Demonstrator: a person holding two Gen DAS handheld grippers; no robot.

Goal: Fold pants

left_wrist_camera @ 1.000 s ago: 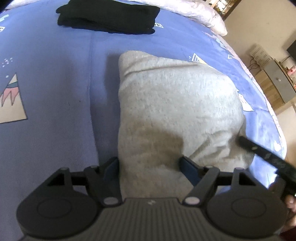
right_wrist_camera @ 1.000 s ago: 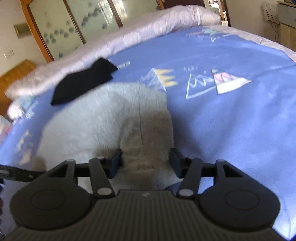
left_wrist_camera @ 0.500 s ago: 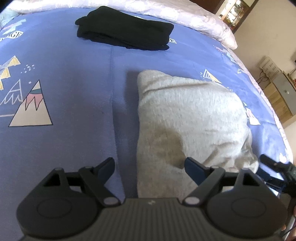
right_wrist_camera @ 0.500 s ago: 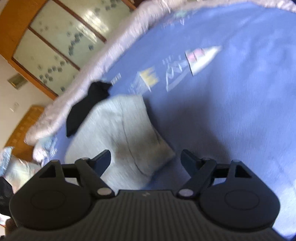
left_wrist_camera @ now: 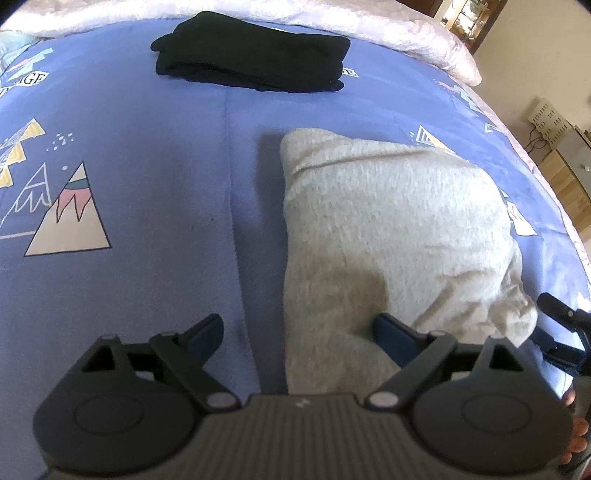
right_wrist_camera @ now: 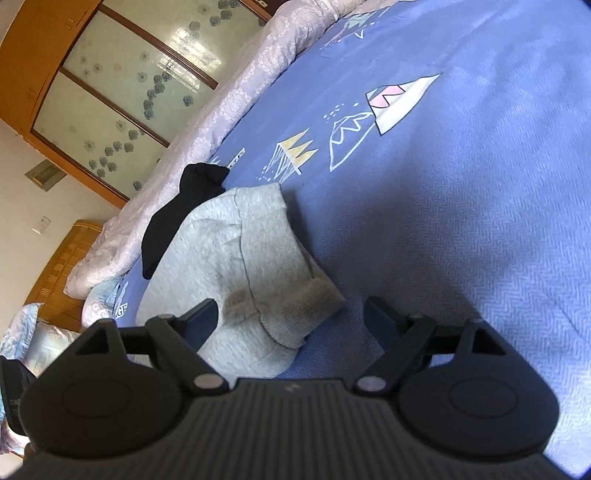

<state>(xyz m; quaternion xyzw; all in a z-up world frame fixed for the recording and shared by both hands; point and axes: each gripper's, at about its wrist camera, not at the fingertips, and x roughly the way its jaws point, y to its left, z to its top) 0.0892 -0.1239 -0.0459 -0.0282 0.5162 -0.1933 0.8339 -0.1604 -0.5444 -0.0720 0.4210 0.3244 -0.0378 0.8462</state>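
Grey pants (left_wrist_camera: 399,229) lie folded into a thick rectangle on the blue bed sheet (left_wrist_camera: 129,166). My left gripper (left_wrist_camera: 297,328) hovers at their near edge. Its jaws are opening, and the cloth's left edge lies between them untouched by the pads. In the right wrist view the same grey pants (right_wrist_camera: 221,266) show a ribbed cuff corner. My right gripper (right_wrist_camera: 290,314) stands over that corner with its jaws opening too, the pads clear of the fabric. In the left wrist view the right gripper's finger (left_wrist_camera: 561,317) shows at the right edge.
A folded black garment (left_wrist_camera: 251,62) lies farther up the bed, also visible behind the grey pants (right_wrist_camera: 177,214). A pale quilt (left_wrist_camera: 406,33) borders the far side. A wooden wardrobe (right_wrist_camera: 110,92) and a side cabinet (left_wrist_camera: 569,177) stand beyond the bed.
Both grippers let go of the grey pants and their jaws spread wide. The right gripper rolled and drew back from the cloth. The left view tilted up, showing more of the bed.
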